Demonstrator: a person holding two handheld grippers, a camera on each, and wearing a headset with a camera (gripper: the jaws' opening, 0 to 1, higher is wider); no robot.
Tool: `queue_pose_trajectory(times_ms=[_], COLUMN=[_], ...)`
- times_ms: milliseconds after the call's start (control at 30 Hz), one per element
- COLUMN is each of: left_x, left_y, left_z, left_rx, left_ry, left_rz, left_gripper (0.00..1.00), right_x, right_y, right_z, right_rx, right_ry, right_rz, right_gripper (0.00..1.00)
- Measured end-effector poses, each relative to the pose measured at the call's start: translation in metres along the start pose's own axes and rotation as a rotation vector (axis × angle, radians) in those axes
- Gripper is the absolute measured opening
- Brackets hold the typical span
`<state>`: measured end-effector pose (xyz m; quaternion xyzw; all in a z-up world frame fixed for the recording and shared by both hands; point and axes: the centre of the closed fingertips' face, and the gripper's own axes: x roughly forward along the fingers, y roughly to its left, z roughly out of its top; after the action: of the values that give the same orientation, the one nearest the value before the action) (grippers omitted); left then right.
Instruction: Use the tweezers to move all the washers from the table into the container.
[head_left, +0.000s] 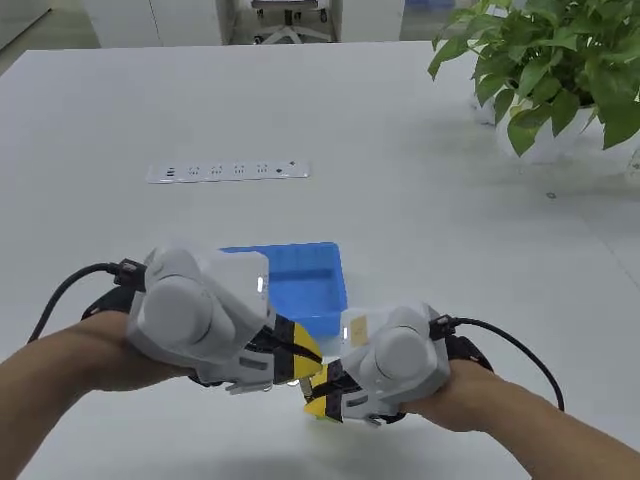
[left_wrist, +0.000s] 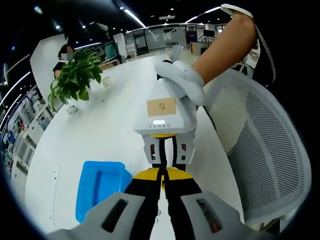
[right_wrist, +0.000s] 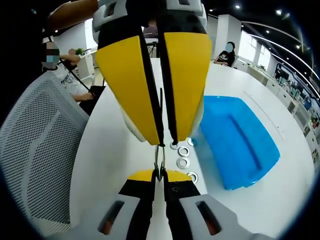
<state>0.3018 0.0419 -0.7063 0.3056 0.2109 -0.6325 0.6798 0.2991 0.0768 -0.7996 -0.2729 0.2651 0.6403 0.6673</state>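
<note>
Your right gripper (right_wrist: 159, 176) and left gripper (right_wrist: 162, 142) are both clamped on the tweezers (right_wrist: 159, 161). Both tweezer ends are buried in the jaws, and its arms seem nearly together.

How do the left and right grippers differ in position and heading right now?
The left gripper overlaps the near-left corner of the blue rectangular plastic container in the head view; the right gripper sits lower right, over bare white table. The left gripper's jaws point right; the right gripper's point left. Both have yellow-and-black jaws that look closed, meeting tip to tip on thin metal tweezers.
</note>
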Motion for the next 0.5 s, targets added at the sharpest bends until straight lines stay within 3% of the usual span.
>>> queue_pose_trajectory(times_ms=[500], left_x=[-0.002], left_y=[-0.002], left_z=[-0.012], left_rx=[-0.014], left_ry=[0.013], left_rz=[-0.011], left_gripper=[0.09], right_x=[-0.001], right_y=[0.0], right_z=[-0.001], right_rx=[0.01], right_ry=[-0.004], right_rz=[-0.001], right_gripper=[0.08])
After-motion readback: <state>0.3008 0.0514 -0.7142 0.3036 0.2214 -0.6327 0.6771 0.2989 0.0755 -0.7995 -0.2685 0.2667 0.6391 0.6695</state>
